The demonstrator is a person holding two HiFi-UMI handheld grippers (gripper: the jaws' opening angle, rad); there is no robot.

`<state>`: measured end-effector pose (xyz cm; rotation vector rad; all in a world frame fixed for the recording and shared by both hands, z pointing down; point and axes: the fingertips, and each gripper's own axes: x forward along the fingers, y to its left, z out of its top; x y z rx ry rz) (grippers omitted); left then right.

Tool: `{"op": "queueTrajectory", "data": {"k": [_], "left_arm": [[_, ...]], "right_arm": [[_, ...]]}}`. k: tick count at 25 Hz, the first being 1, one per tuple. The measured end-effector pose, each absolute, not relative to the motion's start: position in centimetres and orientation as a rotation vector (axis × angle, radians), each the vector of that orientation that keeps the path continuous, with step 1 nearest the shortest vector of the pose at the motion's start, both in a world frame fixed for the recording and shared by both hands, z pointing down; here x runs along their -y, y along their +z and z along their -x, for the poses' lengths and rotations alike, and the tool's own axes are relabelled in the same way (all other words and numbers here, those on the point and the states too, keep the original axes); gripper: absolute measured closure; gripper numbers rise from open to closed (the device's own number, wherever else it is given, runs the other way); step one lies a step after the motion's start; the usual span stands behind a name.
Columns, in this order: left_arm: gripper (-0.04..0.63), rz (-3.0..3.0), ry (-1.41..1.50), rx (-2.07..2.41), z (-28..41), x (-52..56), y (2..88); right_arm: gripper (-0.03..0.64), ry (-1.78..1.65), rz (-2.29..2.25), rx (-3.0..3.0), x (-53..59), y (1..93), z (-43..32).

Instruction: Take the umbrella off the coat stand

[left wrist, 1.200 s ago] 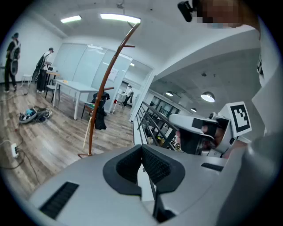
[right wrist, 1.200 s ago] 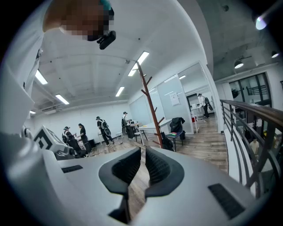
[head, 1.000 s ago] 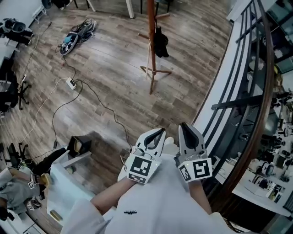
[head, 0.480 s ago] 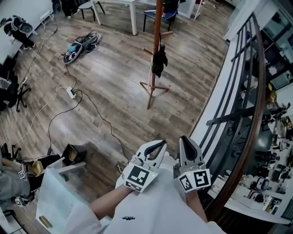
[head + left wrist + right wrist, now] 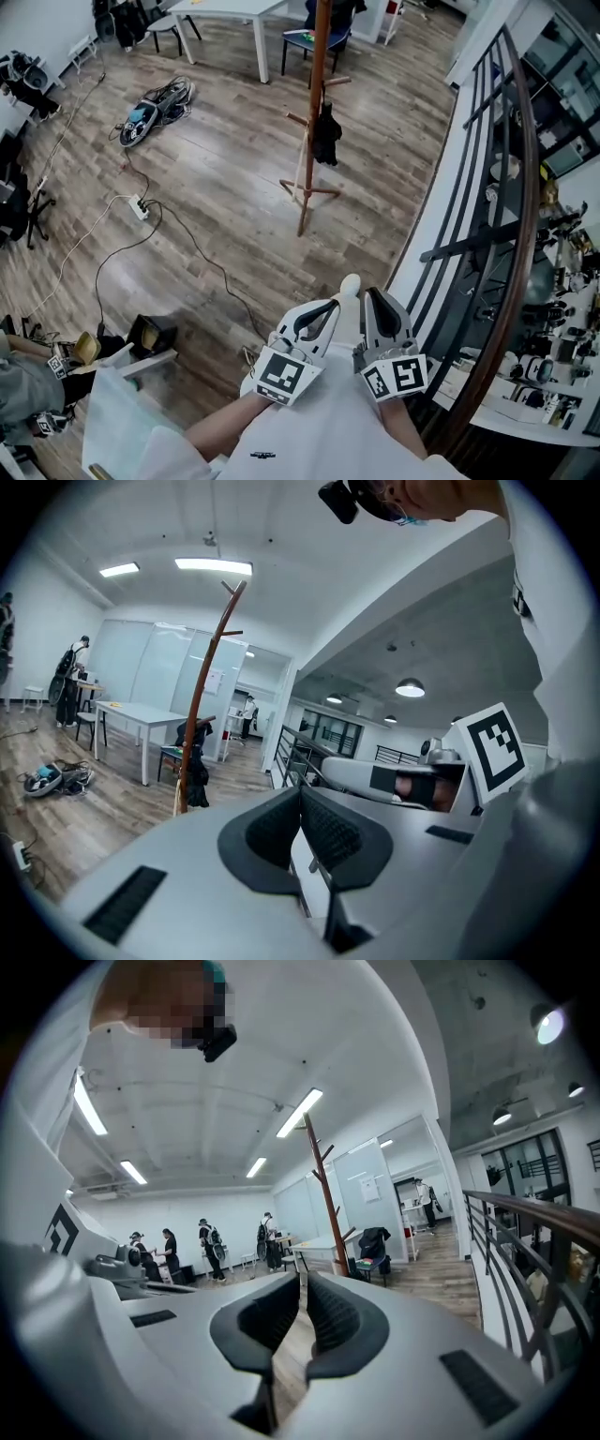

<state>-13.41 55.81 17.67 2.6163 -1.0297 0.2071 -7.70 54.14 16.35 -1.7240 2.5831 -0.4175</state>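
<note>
The wooden coat stand (image 5: 313,112) rises from the plank floor well ahead of me. A folded black umbrella (image 5: 325,137) hangs from one of its pegs. In the left gripper view the coat stand (image 5: 200,696) is far off at the left, with the umbrella (image 5: 195,782) low on it. The right gripper view has the coat stand (image 5: 327,1194) straight beyond the jaws. My left gripper (image 5: 330,307) and right gripper (image 5: 374,294) are held side by side close to my body, both shut and empty, far short of the stand.
A dark metal railing (image 5: 473,187) with a wooden handrail runs along the right. A white table (image 5: 230,9) and a blue chair (image 5: 314,37) stand behind the coat stand. A power strip (image 5: 139,208), cables and a bag (image 5: 150,101) lie on the floor at the left. Several people (image 5: 206,1241) stand far off.
The view has advanced toward the coat stand, which now sits lower in the head view with more of the table behind it showing. Both grippers have drifted slightly forward and stayed shut.
</note>
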Motion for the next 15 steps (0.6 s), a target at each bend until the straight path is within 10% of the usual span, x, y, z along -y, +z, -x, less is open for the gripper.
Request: {"op": "queueTrajectory", "data": {"k": [15], "left_arm": [[0.574,-2.517,0.267,1.137,6.7,-35.2,20.0]], "right_arm": [[0.566,-0.396,1.472,-2.713,-33.1,16.0,0.8]]}}
